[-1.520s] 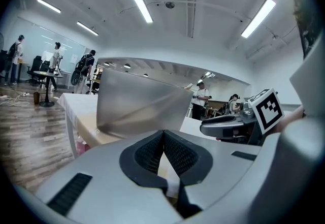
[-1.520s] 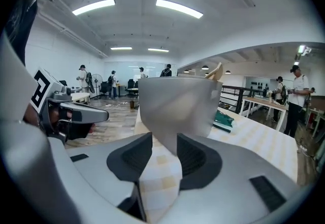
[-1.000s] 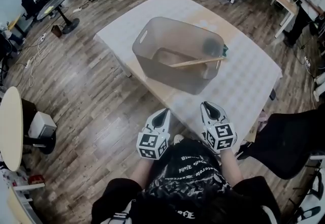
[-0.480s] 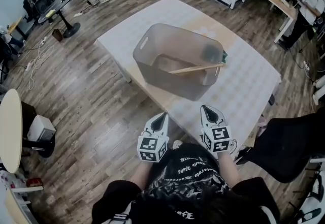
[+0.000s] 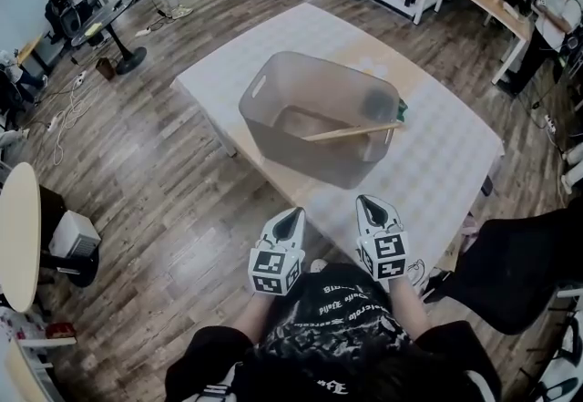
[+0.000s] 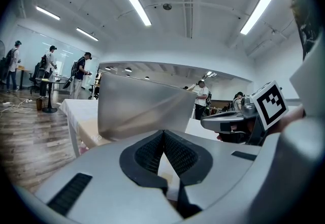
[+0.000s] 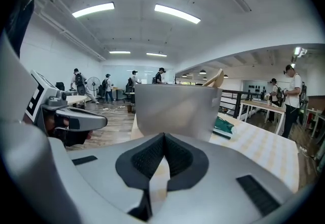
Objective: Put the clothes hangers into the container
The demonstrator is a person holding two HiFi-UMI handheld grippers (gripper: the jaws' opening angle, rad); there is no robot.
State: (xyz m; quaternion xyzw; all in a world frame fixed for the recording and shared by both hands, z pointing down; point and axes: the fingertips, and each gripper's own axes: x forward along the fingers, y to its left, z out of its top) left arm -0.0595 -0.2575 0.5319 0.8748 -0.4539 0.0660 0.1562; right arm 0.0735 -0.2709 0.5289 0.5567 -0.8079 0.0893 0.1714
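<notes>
A grey translucent container [image 5: 319, 118] stands on the table [image 5: 455, 149]. A wooden clothes hanger [image 5: 351, 130] leans inside it, one end over the right rim. My left gripper [image 5: 290, 214] and right gripper [image 5: 366, 204] hover side by side at the table's near edge, short of the container, both shut and empty. In the left gripper view the shut gripper [image 6: 163, 132] faces the container [image 6: 137, 108]. The right gripper view shows its shut gripper [image 7: 164, 136], the container [image 7: 172, 108] and the hanger's tip [image 7: 217, 78] above the rim.
A green item [image 5: 402, 106] lies on the table by the container's right side, also seen as a green item [image 7: 223, 126] in the right gripper view. A round side table [image 5: 18, 231] stands at the left, a black chair [image 5: 519, 254] at the right. People and desks fill the background.
The head view has shifted a little, so the container sits slightly lower in the picture. Both grippers keep their place at the table's near edge.
</notes>
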